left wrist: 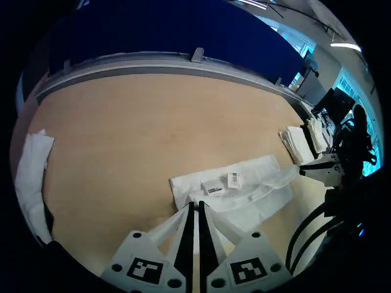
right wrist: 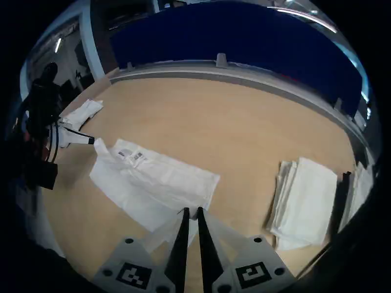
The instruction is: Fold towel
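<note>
— What kind of place is this?
— An office, I think. Far ahead of the left claw [left wrist: 194, 206], a blue divider wall [left wrist: 171, 29] runs along the back of a long wooden surface [left wrist: 146, 122].
— Anything else?
— Off to its right there's a dark screen [left wrist: 335, 102], big windows [left wrist: 300, 49] and long ceiling lights [left wrist: 345, 45] up high.

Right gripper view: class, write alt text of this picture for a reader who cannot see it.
A white towel lies on a wooden table, its near edge pinched in the right gripper and its far corner held by the left gripper. A stack of folded towels sits to its right.
</note>
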### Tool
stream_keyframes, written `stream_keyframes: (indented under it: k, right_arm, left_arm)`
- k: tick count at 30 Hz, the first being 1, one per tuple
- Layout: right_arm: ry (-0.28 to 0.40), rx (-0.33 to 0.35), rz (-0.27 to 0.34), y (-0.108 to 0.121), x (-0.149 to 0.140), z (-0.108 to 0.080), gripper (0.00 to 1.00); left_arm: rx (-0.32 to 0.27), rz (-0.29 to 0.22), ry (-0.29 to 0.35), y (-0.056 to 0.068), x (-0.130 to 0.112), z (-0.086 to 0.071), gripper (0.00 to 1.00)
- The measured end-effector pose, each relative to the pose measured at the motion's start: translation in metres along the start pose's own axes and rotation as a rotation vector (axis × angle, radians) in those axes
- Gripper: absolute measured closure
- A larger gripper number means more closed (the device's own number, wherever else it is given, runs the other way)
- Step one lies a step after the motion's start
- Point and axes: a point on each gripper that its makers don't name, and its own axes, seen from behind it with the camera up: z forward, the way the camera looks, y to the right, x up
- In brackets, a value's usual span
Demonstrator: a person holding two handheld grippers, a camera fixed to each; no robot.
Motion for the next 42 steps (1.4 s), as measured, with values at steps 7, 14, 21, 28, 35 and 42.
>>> stream_keyframes:
  k: [7,14,21,28,35,42]
  right_arm:
    - [-0.003,-0.026,0.009,0.004,0.003,0.014,0.85]
    - [-0.007,-0.055,0.006,0.011,0.003,0.025,0.83]
    - [0.023,-0.11,0.008,0.022,0.012,0.029,0.39]
    - [0.048,-0.112,-0.003,0.024,0.018,0.025,0.07]
    - [0.057,-0.109,-0.012,0.022,0.018,0.022,0.0]
    - [0.059,-0.098,-0.02,0.018,0.018,0.017,0.0]
  left_arm:
    - [0.021,-0.004,-0.005,-0.007,-0.004,0.016,0.94]
    - [0.055,-0.026,-0.007,-0.017,-0.004,0.024,0.78]
    - [0.095,-0.026,0.006,-0.028,0.0,0.022,0.32]
    - [0.111,-0.016,0.03,-0.031,0.005,0.016,0.11]
    - [0.115,-0.009,0.037,-0.029,0.005,0.012,0.11]
    - [0.127,-0.005,0.051,-0.031,0.006,0.005,0.11]
